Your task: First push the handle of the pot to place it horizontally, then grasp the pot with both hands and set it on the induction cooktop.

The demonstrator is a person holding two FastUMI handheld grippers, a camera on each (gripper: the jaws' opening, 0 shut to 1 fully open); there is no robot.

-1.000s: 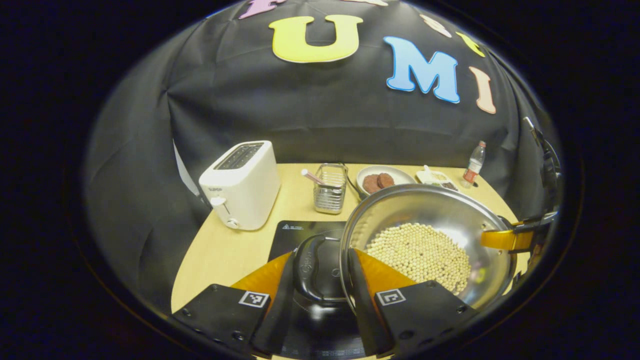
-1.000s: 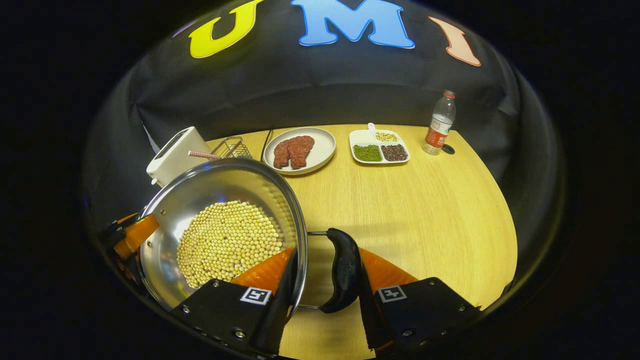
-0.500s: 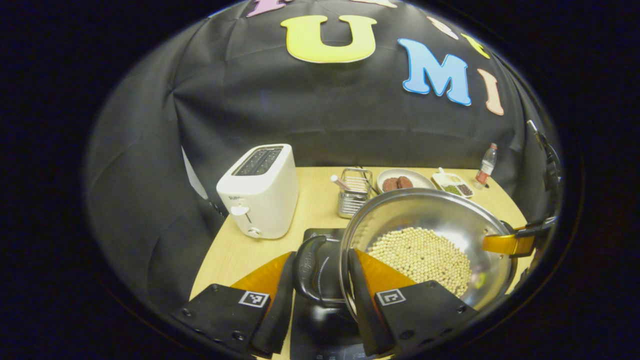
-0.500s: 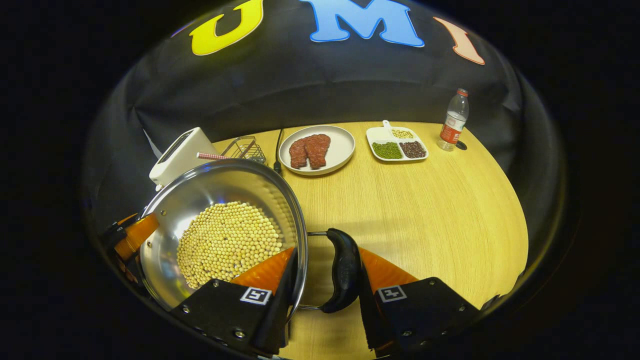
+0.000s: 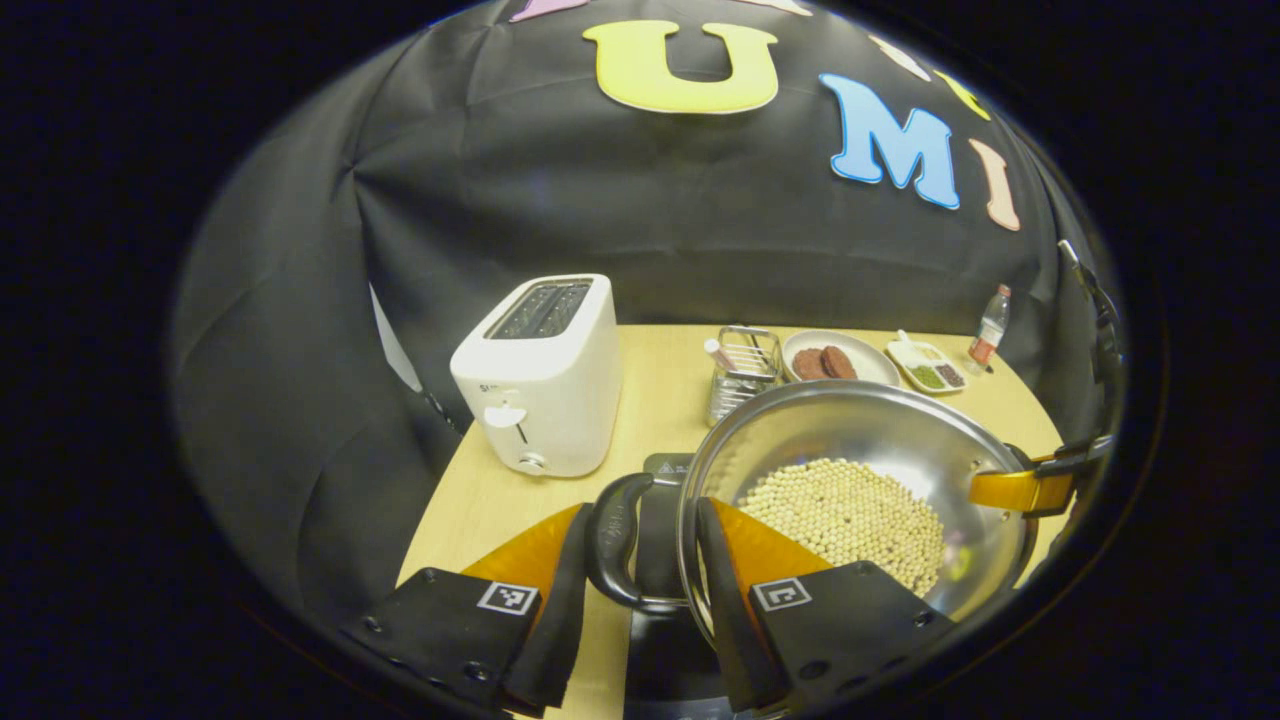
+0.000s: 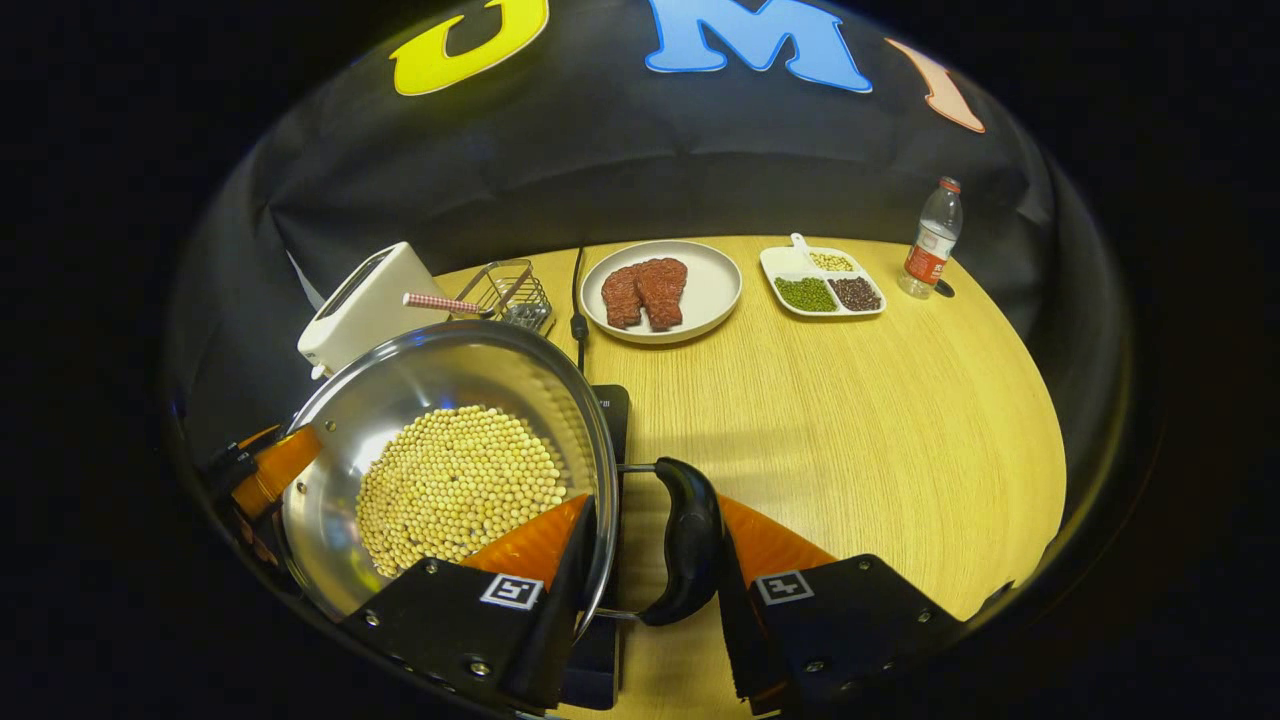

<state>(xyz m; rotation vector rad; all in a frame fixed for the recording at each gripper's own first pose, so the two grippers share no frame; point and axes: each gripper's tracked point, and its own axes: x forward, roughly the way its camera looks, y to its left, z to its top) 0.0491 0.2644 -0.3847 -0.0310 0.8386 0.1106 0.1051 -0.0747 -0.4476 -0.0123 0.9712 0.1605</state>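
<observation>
Pot [image 5: 850, 480] of beans held level over induction cooktop [image 6: 606, 410], handles left-right. Left gripper [image 5: 640, 560] fingers pinching left handle [image 5: 612, 540], right gripper [image 6: 650, 560] fingers pinching right handle [image 6: 688, 540]. Carried farther left than before, toward toaster [image 5: 540, 375].

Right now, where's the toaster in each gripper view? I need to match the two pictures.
Left gripper view: the toaster stands left of centre on the table, left of and behind the pot.
Right gripper view: the toaster sits at upper left, partly hidden behind the pot's rim.
Shared landmark: the plate of meat, at the back of the table in both views.
</observation>
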